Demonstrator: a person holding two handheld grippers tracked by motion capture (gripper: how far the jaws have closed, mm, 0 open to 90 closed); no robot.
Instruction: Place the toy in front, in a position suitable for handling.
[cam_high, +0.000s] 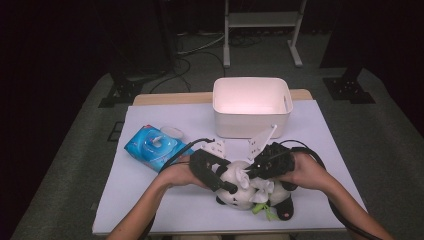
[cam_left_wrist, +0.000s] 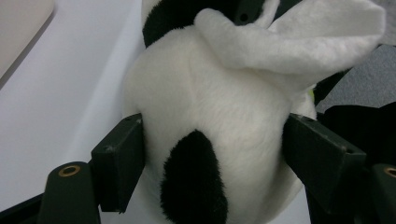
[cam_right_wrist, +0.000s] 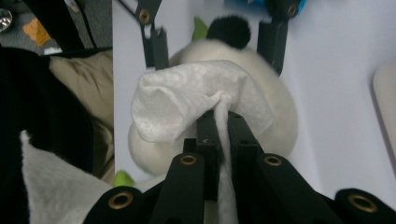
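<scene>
Right jaws: your right gripper (cam_right_wrist: 220, 116) has its two black jaws pressed together, pinching a gathered fold of a white wipe (cam_right_wrist: 187, 100); the cloth bunches into a soft, dimpled puff just past the tips.
Left jaws: your left gripper (cam_left_wrist: 212, 140) is spread wide around the panda plush toy (cam_left_wrist: 210, 116), one flat black pad against each side of its round white body.
Wipe: thin, crinkled, non-woven sheet, draped over the top of the panda and touching its fur.
Panda: short, fuzzy pile, white with an oval black patch facing the left gripper's camera; a black ear and a scrap of green show at its far end in the right gripper view.
Panda's place: in the high view it lies near the front edge of the table (cam_high: 150, 200), right of the middle, between your two hands.
Left hand: your left hand (cam_high: 181, 173) comes in from the lower left, gripper angled toward the toy's side.
Right hand: your right hand (cam_high: 305, 172) comes in from the lower right, gripper pointing left over the toy.
Wipes pack: glossy blue soft pack (cam_high: 156, 146) with its round lid flipped open, toward the table's left edge.
Bin: smooth white plastic bin (cam_high: 251, 106) with rounded corners, at the table's far edge.
</scene>
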